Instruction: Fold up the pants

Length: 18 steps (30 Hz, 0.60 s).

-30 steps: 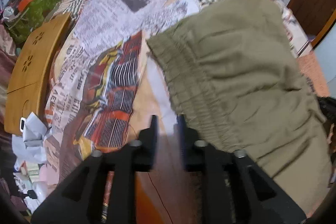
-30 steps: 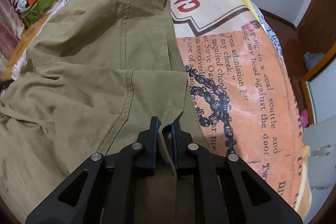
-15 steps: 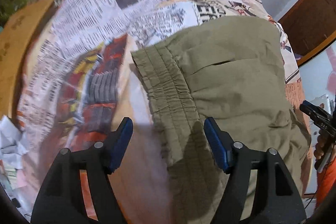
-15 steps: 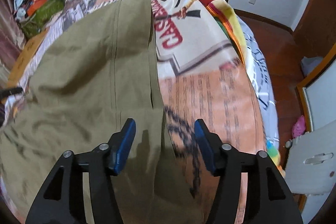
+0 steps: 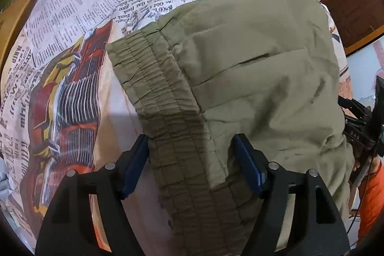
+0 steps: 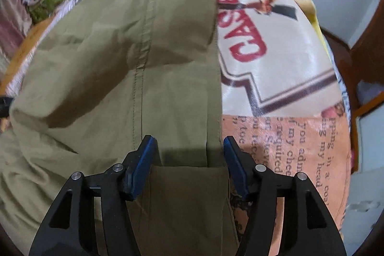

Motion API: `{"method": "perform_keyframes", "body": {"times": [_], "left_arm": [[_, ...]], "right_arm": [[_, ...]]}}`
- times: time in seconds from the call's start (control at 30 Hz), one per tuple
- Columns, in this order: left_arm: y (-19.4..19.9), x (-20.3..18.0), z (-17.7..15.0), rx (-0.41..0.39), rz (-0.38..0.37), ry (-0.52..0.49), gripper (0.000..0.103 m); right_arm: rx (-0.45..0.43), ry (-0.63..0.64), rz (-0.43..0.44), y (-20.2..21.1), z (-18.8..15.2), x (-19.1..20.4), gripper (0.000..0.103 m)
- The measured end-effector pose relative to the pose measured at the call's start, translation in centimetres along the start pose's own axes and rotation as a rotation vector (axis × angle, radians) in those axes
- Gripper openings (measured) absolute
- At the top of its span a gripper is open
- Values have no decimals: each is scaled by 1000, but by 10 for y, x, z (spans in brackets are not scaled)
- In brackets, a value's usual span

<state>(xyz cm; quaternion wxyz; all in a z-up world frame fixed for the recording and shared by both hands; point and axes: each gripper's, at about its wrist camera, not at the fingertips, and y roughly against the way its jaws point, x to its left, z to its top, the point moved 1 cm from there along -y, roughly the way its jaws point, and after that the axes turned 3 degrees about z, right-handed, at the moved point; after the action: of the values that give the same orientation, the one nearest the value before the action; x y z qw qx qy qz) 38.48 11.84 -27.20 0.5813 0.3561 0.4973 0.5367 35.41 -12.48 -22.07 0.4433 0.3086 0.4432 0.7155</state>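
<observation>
A: Where are the pants found at this point?

B: They are laid flat on the bed's printed cover. In the left wrist view the gathered waistband is seen running toward the near edge of the bed; in the right wrist view a folded-over leg panel with a straight side edge is spread toward the far edge.

A: How are the fingers set?

B: The left gripper is held wide apart, straddling the waistband, with nothing clamped. The right gripper is held about half apart over the side edge of the cloth, and nothing is pinched there either; fabric merely lies beneath both.

A: What step is judged to be in hand?

B: A fresh hold is likely being prepared for the next fold, waistband end and leg edge together.

A: How should it be done well?

B: All layers should be caught, not only the top one. The pads should be lowered until the cloth sits between them before closing. Both ends should be lifted evenly, so that the seam stays straight and no wrinkle is dragged in.
</observation>
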Motion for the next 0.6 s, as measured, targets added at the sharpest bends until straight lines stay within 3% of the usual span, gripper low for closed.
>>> {"method": "perform_keyframes", "body": {"times": [0.07, 0.17, 0.23, 0.4, 0.53, 0.6], "left_arm": [[1, -2, 1, -13, 13, -12, 70], [3, -3, 1, -39, 50, -20, 65], [6, -7, 3, -75, 99, -43, 65], [12, -20, 12, -190, 304, -135, 65], [18, -16, 14, -235, 398, -148, 63], [19, -6, 14, -239, 392, -137, 64]], "right_arm": [[-2, -3, 7, 0, 0, 2, 46], [4, -5, -64, -5, 3, 2, 19], [-2, -9, -68, -6, 4, 2, 16], [-24, -1, -121, -10, -2, 7, 12], [-34, 40, -166, -13, -6, 14, 12], [-33, 39, -172, -14, -7, 16, 12]]}}
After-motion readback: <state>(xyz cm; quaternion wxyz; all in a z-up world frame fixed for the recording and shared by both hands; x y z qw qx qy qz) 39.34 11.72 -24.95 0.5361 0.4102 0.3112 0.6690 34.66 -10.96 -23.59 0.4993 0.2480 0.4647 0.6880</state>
